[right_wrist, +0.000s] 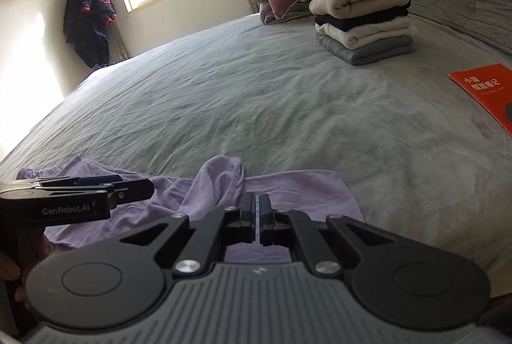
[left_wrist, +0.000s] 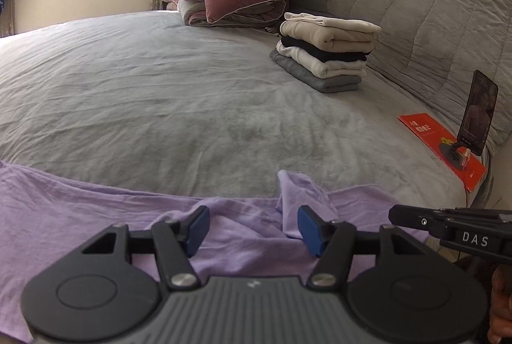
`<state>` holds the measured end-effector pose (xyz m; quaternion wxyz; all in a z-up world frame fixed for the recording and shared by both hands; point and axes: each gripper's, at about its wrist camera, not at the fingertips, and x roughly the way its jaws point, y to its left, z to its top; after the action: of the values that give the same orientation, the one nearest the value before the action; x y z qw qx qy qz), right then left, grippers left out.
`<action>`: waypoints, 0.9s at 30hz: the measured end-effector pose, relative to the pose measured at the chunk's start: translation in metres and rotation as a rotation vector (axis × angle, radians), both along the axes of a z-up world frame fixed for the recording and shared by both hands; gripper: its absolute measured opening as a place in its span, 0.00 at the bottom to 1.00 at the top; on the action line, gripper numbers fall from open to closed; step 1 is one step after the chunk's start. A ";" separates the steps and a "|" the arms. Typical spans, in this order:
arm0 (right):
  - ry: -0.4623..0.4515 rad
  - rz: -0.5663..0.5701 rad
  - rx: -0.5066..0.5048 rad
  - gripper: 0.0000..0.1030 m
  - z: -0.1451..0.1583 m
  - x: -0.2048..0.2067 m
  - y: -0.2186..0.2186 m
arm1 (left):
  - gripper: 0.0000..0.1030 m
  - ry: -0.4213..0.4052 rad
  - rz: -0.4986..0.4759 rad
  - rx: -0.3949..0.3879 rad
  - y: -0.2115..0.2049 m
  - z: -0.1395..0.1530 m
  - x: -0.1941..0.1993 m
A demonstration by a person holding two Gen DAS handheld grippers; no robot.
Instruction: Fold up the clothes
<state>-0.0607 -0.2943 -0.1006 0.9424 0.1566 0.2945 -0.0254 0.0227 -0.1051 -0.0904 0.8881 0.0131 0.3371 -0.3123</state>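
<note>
The lilac garment [left_wrist: 64, 216] runs off the left edge of the left wrist view, and its near part lies hidden under the left gripper [left_wrist: 253, 227]. The orange booklet [right_wrist: 486, 94] is cut off by the right wrist view's right edge. The phone [left_wrist: 480, 110] screen is too small to read. Whether cloth sits between the right gripper [right_wrist: 257, 217] pads cannot be told.

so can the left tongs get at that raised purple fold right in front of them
Probably yes. The left tongs are open, and the raised fold of the purple shirt sits just ahead of the gap between the pads, with nothing in between. The right tongs stay off to the side.
</note>
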 end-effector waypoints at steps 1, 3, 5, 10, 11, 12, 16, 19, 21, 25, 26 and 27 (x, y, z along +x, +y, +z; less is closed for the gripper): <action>0.001 -0.005 0.009 0.01 -0.001 -0.002 -0.003 | 0.59 0.022 -0.009 -0.020 -0.004 -0.002 0.001; -0.005 -0.012 0.034 0.05 -0.001 -0.003 -0.009 | 0.59 0.066 -0.023 -0.057 -0.012 -0.006 0.003; -0.020 -0.017 0.069 0.15 -0.002 -0.005 -0.014 | 0.53 0.111 -0.031 -0.087 -0.019 -0.011 0.006; -0.035 -0.023 0.152 0.15 -0.011 -0.006 -0.024 | 0.20 0.228 -0.011 -0.165 -0.027 -0.025 0.014; -0.037 -0.023 0.166 0.15 -0.014 -0.007 -0.026 | 0.07 0.240 -0.008 -0.180 -0.027 -0.027 0.015; -0.038 -0.023 0.181 0.15 -0.015 -0.008 -0.028 | 0.05 0.249 -0.003 -0.202 -0.026 -0.027 0.015; -0.049 -0.013 0.290 0.16 -0.013 -0.005 -0.037 | 0.05 0.235 0.006 -0.286 -0.015 -0.017 0.013; -0.057 -0.005 0.378 0.22 -0.010 -0.002 -0.045 | 0.05 0.230 0.005 -0.337 -0.004 -0.004 0.016; -0.063 0.001 0.437 0.45 -0.007 -0.001 -0.051 | 0.05 0.230 0.003 -0.347 0.000 0.002 0.018; -0.062 0.032 0.651 0.48 -0.007 0.009 -0.062 | 0.05 0.227 -0.006 -0.373 0.002 0.009 0.018; -0.054 0.038 0.724 0.48 -0.009 0.012 -0.065 | 0.05 0.225 -0.014 -0.380 0.002 0.010 0.016; -0.046 0.043 0.790 0.48 -0.012 0.015 -0.067 | 0.05 0.221 -0.022 -0.387 0.001 0.011 0.014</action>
<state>-0.0458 -0.3616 -0.1125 0.8162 0.5013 0.2638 0.1132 0.0370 -0.1042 -0.0796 0.8281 -0.1881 0.3662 -0.3805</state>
